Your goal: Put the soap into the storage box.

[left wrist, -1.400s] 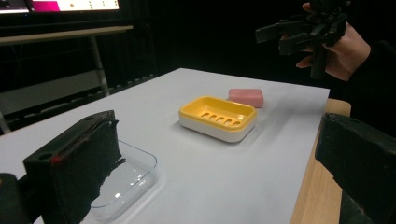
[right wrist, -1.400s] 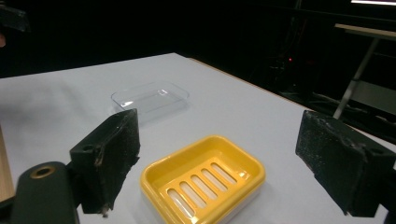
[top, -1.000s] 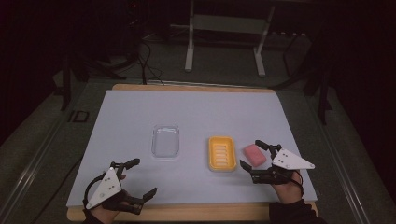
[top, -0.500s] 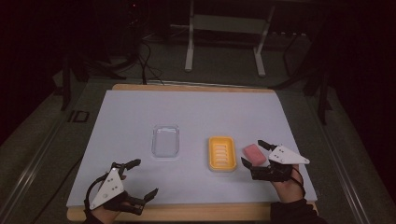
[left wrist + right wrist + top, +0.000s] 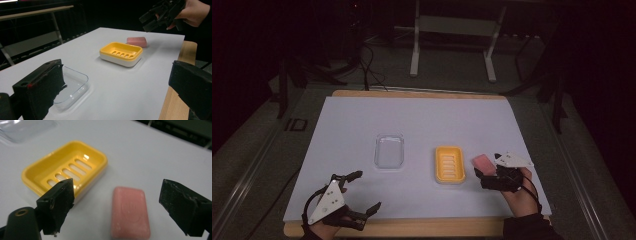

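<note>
A pink soap bar (image 5: pixel 482 161) lies flat on the white table, just right of a yellow slotted soap dish (image 5: pixel 449 164). My right gripper (image 5: pixel 488 167) hovers over the bar, open, with one jaw on each side of it and not touching. In the right gripper view the soap bar (image 5: pixel 130 212) lies between the spread jaws of that gripper (image 5: pixel 117 197), the dish (image 5: pixel 67 167) to its left. My left gripper (image 5: pixel 367 190) rests open and empty near the front left edge. Its own view looks past its jaws (image 5: pixel 117 85) at the dish (image 5: pixel 121 53), the soap bar (image 5: pixel 136 41) and the right gripper (image 5: pixel 147 22).
A clear plastic tray (image 5: pixel 390 150) sits left of the dish, empty. The white sheet (image 5: pixel 422 120) covers a wooden table whose front edge (image 5: pixel 412 227) shows. A metal stand (image 5: pixel 452 45) and cables are on the dark floor beyond.
My right gripper has slid left toward the soap bar, so its jaws now bracket it. The left gripper has hardly moved.
</note>
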`<state>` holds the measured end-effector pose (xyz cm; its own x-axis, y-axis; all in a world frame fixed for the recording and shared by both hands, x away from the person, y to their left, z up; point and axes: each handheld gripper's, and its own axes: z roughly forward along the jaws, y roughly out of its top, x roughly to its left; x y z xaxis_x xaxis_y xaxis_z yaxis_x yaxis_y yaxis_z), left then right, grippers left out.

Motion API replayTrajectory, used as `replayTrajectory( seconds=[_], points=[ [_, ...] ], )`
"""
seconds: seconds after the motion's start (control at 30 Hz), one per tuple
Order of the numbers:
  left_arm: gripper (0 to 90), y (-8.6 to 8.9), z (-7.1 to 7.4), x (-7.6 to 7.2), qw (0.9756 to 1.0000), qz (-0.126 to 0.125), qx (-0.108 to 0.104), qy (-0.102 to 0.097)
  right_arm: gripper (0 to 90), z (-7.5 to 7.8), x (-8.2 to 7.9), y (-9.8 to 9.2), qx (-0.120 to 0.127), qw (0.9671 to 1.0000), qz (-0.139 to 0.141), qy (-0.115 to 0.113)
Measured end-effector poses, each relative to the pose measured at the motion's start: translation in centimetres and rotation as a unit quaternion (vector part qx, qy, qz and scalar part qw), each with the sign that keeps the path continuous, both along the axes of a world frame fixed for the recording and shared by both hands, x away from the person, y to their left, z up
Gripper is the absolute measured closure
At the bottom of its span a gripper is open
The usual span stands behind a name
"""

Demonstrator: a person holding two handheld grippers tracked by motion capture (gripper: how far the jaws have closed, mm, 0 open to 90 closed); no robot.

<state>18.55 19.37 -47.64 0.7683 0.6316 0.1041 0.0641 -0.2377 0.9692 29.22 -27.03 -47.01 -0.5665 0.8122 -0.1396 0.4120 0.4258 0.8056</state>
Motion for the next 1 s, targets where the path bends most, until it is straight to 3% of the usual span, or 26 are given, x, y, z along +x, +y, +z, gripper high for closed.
replayTrajectory(
  seconds=[0.3,0.4,0.67,0.8,0.83,0.9,0.97,1.0],
  points=[
    [0.6,0.1,0.0,0.0,1.0000,0.001,0.004,0.002,12.7,-0.1,1.0,-1.1,0.006,0.9974,-0.038,0.062],
    [0.6,0.1,0.0,0.0,1.0000,0.001,0.005,0.003,12.7,0.3,1.3,-1.8,0.015,0.9936,-0.056,0.097],
    [0.6,0.0,-0.1,0.1,1.0000,0.002,0.008,0.005,12.6,0.5,1.8,-2.7,-0.001,0.9875,-0.054,0.148],
    [0.6,0.0,-0.1,0.1,1.0000,0.002,0.008,0.004,12.6,0.5,1.9,-2.9,-0.006,0.9856,-0.052,0.161],
    [0.6,0.0,-0.1,0.1,0.9999,0.003,0.009,0.004,12.8,0.4,2.0,-3.1,-0.011,0.9796,-0.050,0.194],
    [0.6,0.0,-0.1,0.1,0.9999,0.003,0.009,0.004,13.0,0.3,2.1,-3.2,-0.014,0.9753,-0.048,0.215],
    [0.6,-0.1,-0.1,0.1,0.9999,0.003,0.011,0.005,13.4,0.3,2.2,-3.3,-0.018,0.9688,-0.050,0.242],
    [0.6,-0.1,-0.1,0.1,0.9999,0.003,0.011,0.005,13.4,0.3,2.2,-3.3,-0.018,0.9688,-0.050,0.242]
  ],
)
